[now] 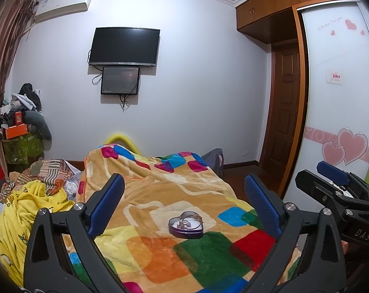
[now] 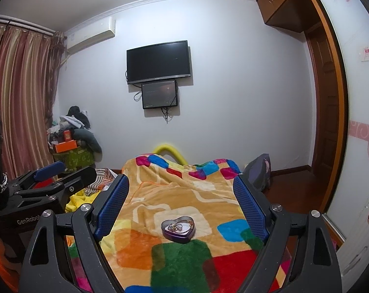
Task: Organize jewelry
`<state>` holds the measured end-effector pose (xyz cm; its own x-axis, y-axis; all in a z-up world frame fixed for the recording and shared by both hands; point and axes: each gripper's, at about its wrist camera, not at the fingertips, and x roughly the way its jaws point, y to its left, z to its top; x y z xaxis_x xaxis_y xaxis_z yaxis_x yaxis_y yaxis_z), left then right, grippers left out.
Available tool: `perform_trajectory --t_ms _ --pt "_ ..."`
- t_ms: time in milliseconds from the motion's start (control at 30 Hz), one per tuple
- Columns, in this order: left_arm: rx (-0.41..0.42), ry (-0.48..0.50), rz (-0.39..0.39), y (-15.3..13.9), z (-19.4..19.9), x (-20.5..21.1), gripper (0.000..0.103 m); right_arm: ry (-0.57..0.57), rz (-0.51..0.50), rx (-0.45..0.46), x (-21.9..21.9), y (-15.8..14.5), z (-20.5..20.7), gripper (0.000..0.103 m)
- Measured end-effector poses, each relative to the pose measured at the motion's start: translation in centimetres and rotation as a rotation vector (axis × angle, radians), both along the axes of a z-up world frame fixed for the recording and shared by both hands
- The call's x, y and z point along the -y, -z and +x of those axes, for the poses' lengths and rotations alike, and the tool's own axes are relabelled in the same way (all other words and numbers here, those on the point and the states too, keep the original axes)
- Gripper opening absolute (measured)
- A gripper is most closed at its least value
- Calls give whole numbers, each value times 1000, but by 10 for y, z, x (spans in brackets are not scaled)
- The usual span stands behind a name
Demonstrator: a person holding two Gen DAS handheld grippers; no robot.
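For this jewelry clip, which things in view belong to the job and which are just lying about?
Belongs to the job:
heart-shaped tin
jewelry inside it
left gripper, open
right gripper, open

Just lying about:
patchwork blanket
yellow blanket
television
orange box
backpack

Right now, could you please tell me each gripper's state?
Left gripper: open, holding nothing.
Right gripper: open, holding nothing.
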<state>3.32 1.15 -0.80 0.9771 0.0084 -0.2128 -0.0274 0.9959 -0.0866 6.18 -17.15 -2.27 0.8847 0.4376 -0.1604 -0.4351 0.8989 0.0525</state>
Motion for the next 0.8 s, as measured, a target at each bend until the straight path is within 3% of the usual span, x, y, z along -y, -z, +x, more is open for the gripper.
perform_trajectory --t_ms 800 --pt "-11 15 -18 2 2 -3 100 5 -11 0 1 0 0 85"
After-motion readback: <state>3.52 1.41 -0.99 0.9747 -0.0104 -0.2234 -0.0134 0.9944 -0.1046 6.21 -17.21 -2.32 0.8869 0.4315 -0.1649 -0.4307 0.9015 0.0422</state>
